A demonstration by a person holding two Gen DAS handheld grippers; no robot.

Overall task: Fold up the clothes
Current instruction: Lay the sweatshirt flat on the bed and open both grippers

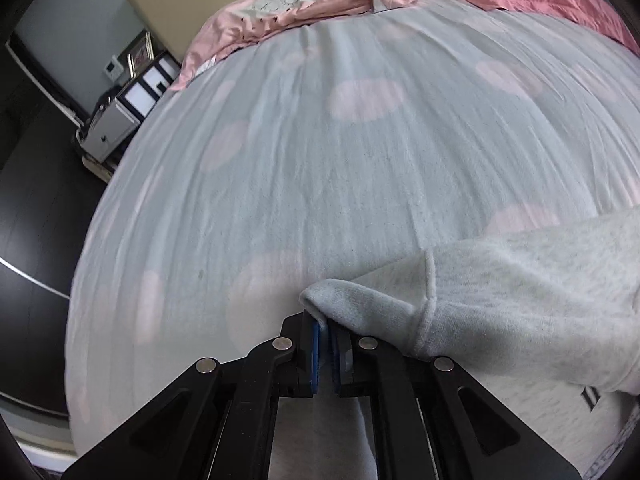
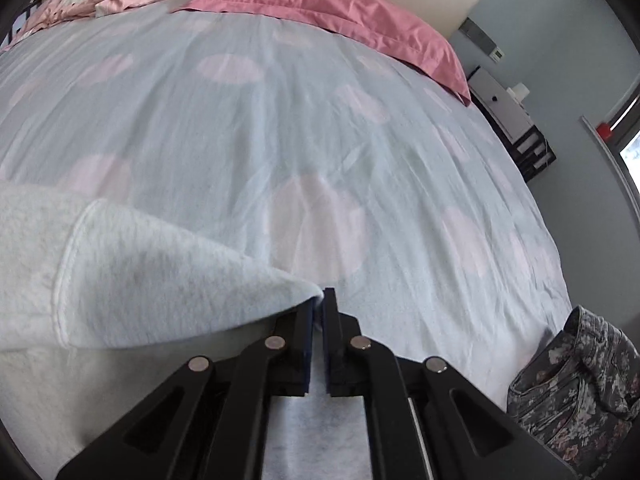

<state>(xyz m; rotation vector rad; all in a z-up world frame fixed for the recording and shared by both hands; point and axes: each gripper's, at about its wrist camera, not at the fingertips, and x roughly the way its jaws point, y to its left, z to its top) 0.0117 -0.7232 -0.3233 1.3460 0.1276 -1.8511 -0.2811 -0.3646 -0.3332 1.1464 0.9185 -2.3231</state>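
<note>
Two black tools come in from the bottom of each picture, both pointing down at a big bed (image 1: pixel 360 140). The bed has a pale blue cover with soft pink spots. Pink pillows (image 2: pixel 328 12) lie along the top of the frame, by the cream headboard.

The thing to fold is a fluffy light grey top (image 1: pixel 520 292). In the left wrist view it fills the lower right. In the right wrist view it fills the lower left. So it hangs between the two tools, low over the near side of the bed.

The left tool (image 1: pixel 325 332) is shut tight on one corner of the grey top. The cloth sticks out just past its blue pads. The right tool (image 2: pixel 318 312) is shut tight on another corner in the same way. I think these corners are the shoulders or the hem, but the view is too close to be sure.

A flowery dark piece of clothing (image 2: pixel 580 384) waits at the lower right of the right view, on the bed's edge.

To do this step well, I would keep both tools squeezed shut and level with each other. Pull the top gently flat so there are no wrinkles. Lay it down on the open blue part of the bed, away from the flowery one. Let go only when it lies smooth.
</note>
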